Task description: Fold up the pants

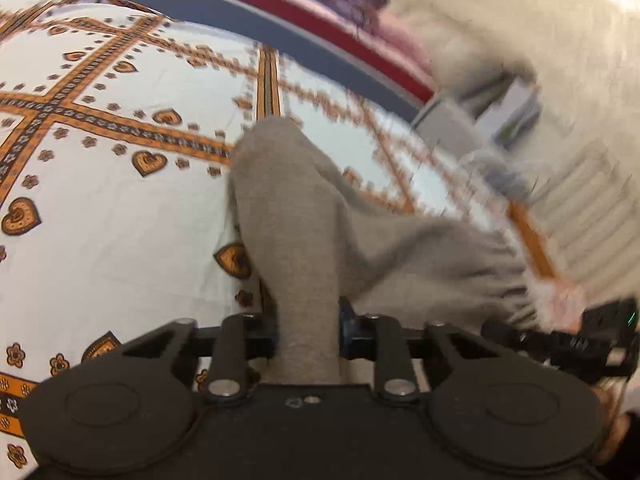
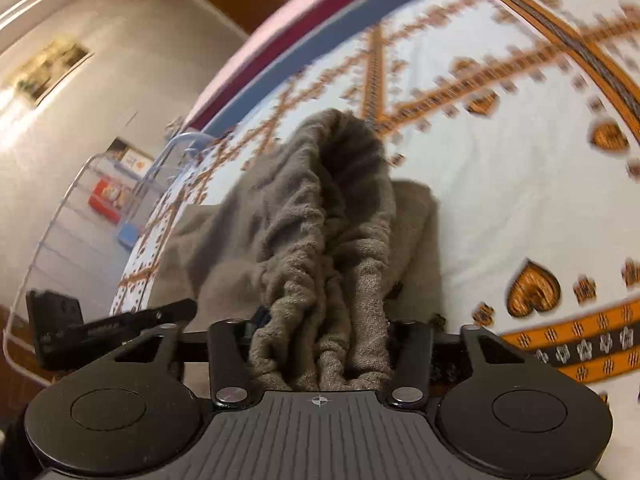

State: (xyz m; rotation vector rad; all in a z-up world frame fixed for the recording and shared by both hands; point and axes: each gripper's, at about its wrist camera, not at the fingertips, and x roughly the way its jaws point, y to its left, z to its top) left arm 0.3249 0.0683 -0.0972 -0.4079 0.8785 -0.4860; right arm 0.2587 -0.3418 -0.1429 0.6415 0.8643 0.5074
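Observation:
The pants are grey-brown knit fabric, lifted above the bed. My left gripper is shut on a smooth fold of the pants that rises up between its fingers. The rest of the fabric trails to the right toward the other gripper, seen at the right edge. In the right wrist view my right gripper is shut on the gathered elastic waistband of the pants. More fabric hangs behind it over the bed. The left gripper shows at the left.
The bed has a white sheet with orange bands and heart motifs. A blue and red edge runs along its far side. A wire rack with coloured boxes stands beside the bed, by a pale wall.

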